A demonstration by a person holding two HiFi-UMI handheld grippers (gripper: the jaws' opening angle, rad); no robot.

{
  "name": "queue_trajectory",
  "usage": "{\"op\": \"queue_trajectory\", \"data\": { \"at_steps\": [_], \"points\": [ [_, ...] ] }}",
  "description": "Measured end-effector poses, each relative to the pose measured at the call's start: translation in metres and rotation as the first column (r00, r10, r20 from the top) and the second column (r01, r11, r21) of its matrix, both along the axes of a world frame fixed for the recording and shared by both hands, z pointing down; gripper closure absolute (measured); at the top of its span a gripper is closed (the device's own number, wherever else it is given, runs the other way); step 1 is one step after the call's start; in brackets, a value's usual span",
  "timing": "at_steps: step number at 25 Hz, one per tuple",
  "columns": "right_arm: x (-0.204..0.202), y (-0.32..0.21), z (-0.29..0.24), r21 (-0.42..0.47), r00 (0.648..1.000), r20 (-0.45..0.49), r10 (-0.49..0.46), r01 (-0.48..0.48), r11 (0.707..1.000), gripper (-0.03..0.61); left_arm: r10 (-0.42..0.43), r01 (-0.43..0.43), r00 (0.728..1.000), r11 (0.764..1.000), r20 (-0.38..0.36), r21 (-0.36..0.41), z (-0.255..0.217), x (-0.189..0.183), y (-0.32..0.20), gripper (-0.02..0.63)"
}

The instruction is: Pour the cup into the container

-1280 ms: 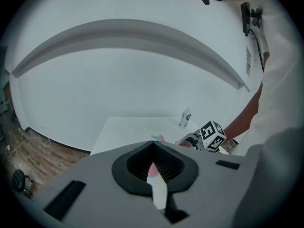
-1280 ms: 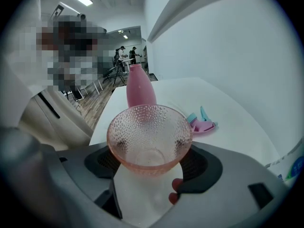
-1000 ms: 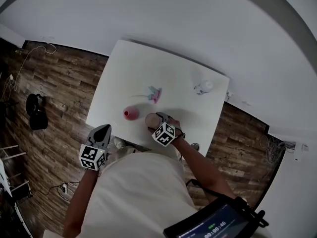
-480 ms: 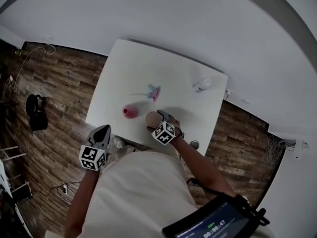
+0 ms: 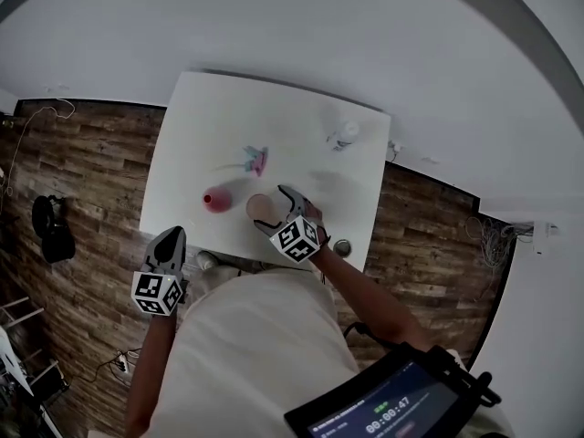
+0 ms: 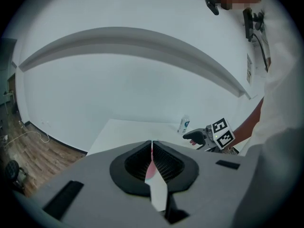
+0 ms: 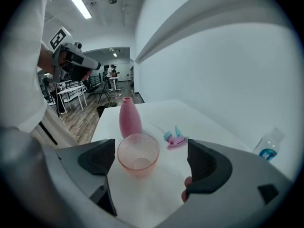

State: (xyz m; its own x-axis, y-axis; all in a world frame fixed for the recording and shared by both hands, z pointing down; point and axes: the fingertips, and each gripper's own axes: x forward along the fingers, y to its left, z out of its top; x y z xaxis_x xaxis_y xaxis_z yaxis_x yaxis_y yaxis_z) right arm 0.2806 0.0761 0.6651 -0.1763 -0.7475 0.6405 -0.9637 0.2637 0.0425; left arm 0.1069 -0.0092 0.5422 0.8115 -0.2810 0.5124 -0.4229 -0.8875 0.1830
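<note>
On the tabletop (image 5: 301, 126) the cup (image 7: 137, 153) has been let go: right gripper (image 7: 152, 163) fingers just opened wide around it, left gripper (image 6: 152, 163) fingers together; pouring is judged finished.

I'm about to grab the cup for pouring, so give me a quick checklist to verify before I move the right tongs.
1. Right tongs open: ok. They have just been opening, and the pads are clear of the cup.
2. Cup upright in the gap between them: ok.
3. Something in the cup to pour: cannot tell.
4. Pink vase upright behind the cup, apart from it: ok.
5. Left tongs shut and empty: ok.
</note>
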Motion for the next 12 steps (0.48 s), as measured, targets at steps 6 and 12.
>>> {"op": "queue_trajectory", "data": {
  "at_steps": [6, 12],
  "points": [
    [0.01, 0.0, -0.073, 0.132, 0.997, 0.001, 0.083, -0.083, 0.988, 0.116, 0.048, -0.048, 0.998, 0.999, -0.043, 0.007, -0.004, 0.008, -0.011, 0.603],
    [-0.002, 0.001, -0.127, 0.234, 0.985, -0.012, 0.172, -0.164, 0.958, 0.305, 0.113, -0.113, 0.989, 0.994, -0.096, 0.004, -0.015, 0.007, -0.019, 0.603]
  ]
}}
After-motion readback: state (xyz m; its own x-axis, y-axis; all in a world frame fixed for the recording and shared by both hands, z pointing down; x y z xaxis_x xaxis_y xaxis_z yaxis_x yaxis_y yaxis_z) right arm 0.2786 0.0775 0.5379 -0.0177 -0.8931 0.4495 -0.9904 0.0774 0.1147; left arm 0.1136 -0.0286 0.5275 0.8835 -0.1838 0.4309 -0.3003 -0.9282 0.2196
